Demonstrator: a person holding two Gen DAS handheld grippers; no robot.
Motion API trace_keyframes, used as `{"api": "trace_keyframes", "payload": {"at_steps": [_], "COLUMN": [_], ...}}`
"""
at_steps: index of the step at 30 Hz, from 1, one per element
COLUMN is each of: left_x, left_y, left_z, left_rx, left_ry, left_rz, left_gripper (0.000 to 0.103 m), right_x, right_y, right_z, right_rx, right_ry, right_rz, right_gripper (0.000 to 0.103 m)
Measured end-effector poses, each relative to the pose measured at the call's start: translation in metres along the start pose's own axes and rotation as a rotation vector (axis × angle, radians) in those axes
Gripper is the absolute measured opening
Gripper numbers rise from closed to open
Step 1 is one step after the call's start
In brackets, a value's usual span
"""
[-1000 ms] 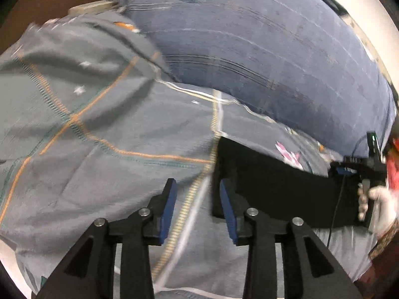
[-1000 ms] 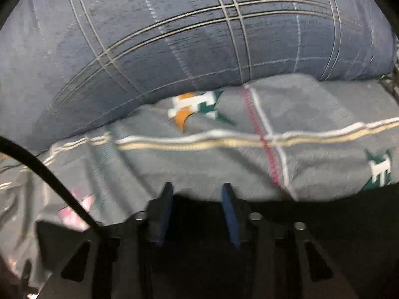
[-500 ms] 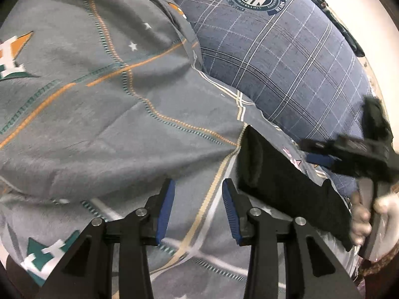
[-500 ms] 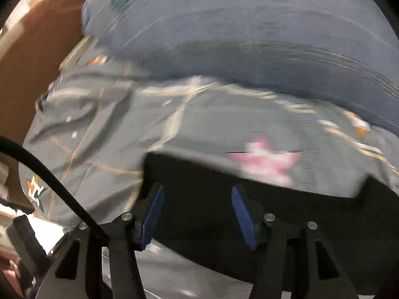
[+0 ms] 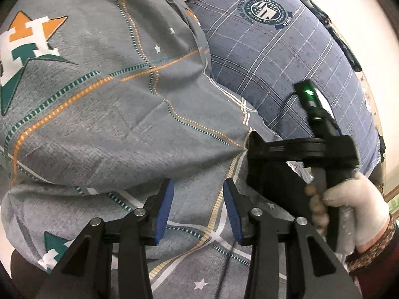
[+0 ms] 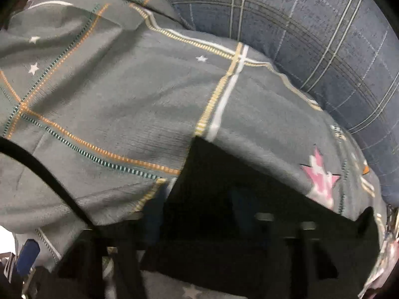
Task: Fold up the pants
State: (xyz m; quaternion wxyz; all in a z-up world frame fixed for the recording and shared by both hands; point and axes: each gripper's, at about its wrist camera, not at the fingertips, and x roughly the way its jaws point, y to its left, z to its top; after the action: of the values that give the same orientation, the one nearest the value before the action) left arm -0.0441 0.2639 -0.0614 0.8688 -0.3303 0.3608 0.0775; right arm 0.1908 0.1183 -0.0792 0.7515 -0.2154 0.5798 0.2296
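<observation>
Grey bedding printed with stars and crossing orange, teal and cream stripes covers the bed (image 5: 104,114), and one blue checked pillow (image 5: 274,57) with a round crest lies along its far side. One pair of black pants (image 5: 271,182) lies folded on the bedding just in front of that pillow; in the right wrist view the same dark cloth (image 6: 249,186) fills the lower middle of the frame, with a pink star on the bedding just beyond its far edge. Two grippers are in sight. The left gripper (image 5: 197,209) hovers over bare bedding immediately left of the pants, its blue-padded jaws spread wide with nothing between them. The right gripper (image 5: 286,147), held by one white-gloved hand (image 5: 356,204), is over the near-left part of the pants, a green light showing on its upper body. From its own camera the right gripper (image 6: 197,211) is dark and blurred against the black fabric, so I cannot tell whether its jaws are parted or closed on the cloth, though they appear to sit right at the pants' edge.
</observation>
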Motion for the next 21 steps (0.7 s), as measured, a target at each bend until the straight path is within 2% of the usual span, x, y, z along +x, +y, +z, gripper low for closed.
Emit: {"api": "trace_keyframes", "payload": {"at_steps": [1,2,7,13,19,21], "left_x": [0.0,-0.001,0.006,0.034,0.095,0.108], "left_y": [0.0,0.001,-0.008,-0.051,-0.086,-0.096], "left_z": [0.001,0.001,0.007,0.011,0.015,0.016], "left_rx": [0.001,0.003,0.023,0.144,0.17,0.18], "left_ry": [-0.001,-0.001,0.031,0.081,0.193,0.201], "left_rz": [0.003,0.005,-0.015,-0.043,-0.084,-0.109], "left_gripper": [0.04,0.04,0.04,0.043,0.044,0.045], "right_x": [-0.004,-0.007,-0.021,-0.046,-0.051,-0.053], "right_y": [-0.009,-0.016,-0.041,-0.053,-0.065,-0.07], "right_z": [-0.002,-0.004,-0.013,-0.015,-0.02,-0.022], "right_rx": [0.007,0.014,0.048,0.082,0.129,0.142], "right_ry": [0.002,0.003,-0.046,-0.114,-0.146,-0.156], "right_rz": [0.038,0.047,0.07,0.132,0.197,0.227], "right_gripper": [0.021,0.016,0.014,0.013,0.013,0.013]}}
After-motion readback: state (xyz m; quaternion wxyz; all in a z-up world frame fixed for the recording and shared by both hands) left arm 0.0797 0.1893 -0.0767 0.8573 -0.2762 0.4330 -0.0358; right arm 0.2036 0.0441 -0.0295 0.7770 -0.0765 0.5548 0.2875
